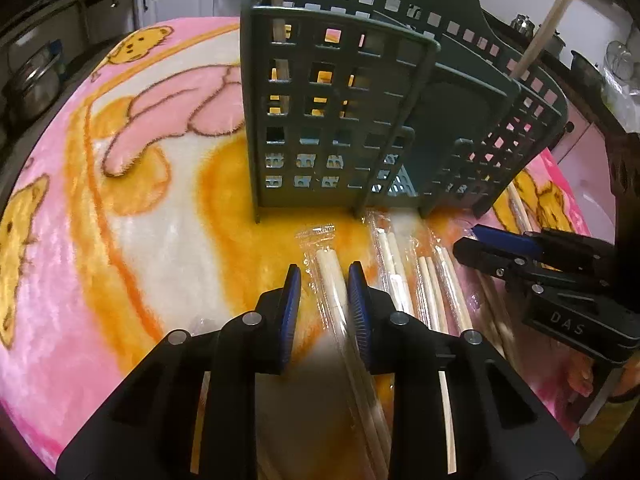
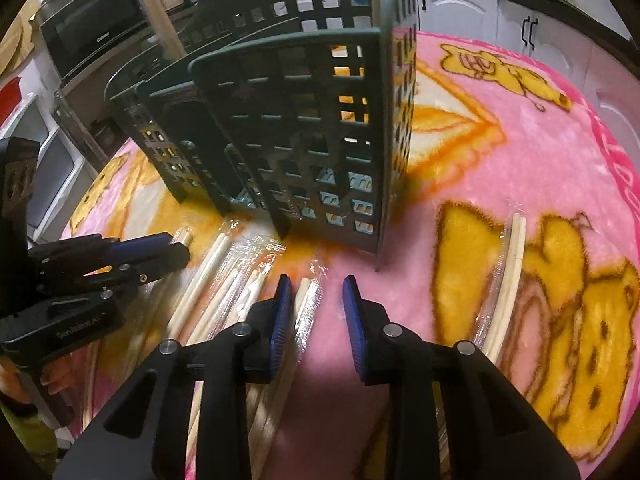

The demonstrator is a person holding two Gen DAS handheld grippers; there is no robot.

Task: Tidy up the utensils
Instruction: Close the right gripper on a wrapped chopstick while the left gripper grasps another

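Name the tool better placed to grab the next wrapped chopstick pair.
Left. The left tool already straddles a wrapped chopstick pair; the right tool mostly spans bare blanket.

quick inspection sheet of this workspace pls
surface: pink and orange cartoon-bear fleece blanket covers the table
job's things: dark green perforated plastic utensil caddy stands upright, at least two sticks upright in it; clear-wrapped pale wooden chopsticks lie in front of it; one more wrapped pair lies apart on the blanket
clutter: nothing seen
grippers: left gripper jaws open, straddling a wrapped pair; right gripper jaws open over the end of a pair
cables: nothing seen
surroundings: white cabinet doors, black oven, steel pots
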